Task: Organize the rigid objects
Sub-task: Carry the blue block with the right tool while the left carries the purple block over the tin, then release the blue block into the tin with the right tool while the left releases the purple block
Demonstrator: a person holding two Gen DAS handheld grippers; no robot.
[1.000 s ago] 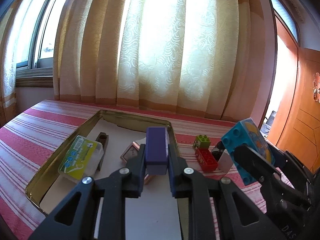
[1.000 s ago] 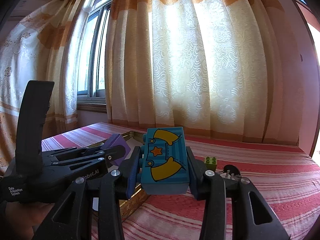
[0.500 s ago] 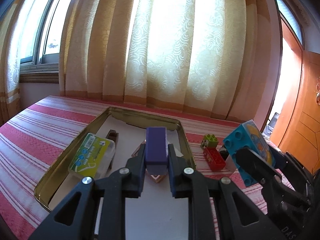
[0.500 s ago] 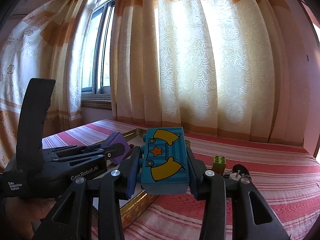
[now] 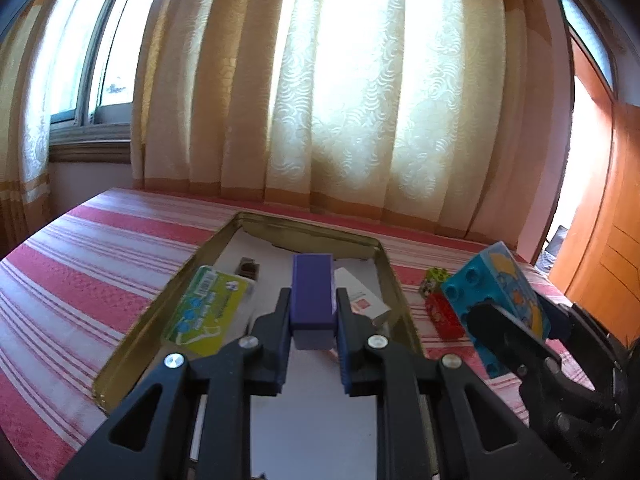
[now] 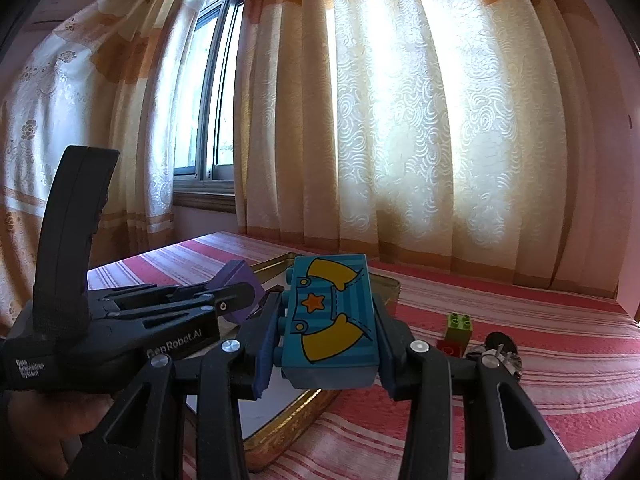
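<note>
The left tool [image 5: 313, 322] is pinching a small purple block w/ a flat smooth top [image 5: 312, 300]. It hangs over the near part of the shallow gold metal tray w/ a white floor [image 5: 384, 264]. The right tool [image 6: 329, 344] is pinching a big teal plastic brick w/ a yellow shirt and orange star drawn on it [image 6: 331, 320], up in the air beside the tray's right side.

How to do this step well, I think: bring the purple block down low over a bare white spot near the front, set it flat, then let go slow so it does not tip. Keep it away from the flat green and yellow packet [image 5: 206, 308] on the left and the white card w/ a red mark [image 5: 362, 294] just behind the block. Keep the two tools apart so they do not bump; they are close now.

The purple block looks hard, long and thin, paler at its near end. The teal brick has round studs on one side and looks hard too.

Farther back in the tray is a small dark brown piece [image 5: 248, 267]. Out on the red and white striped bench cloth [image 5: 100, 256] wait a red toy brick [image 5: 442, 314] and a small green toy brick [image 6: 460, 326], right of the tray. Behind it all hang cream and orange curtains [image 5: 360, 100].
</note>
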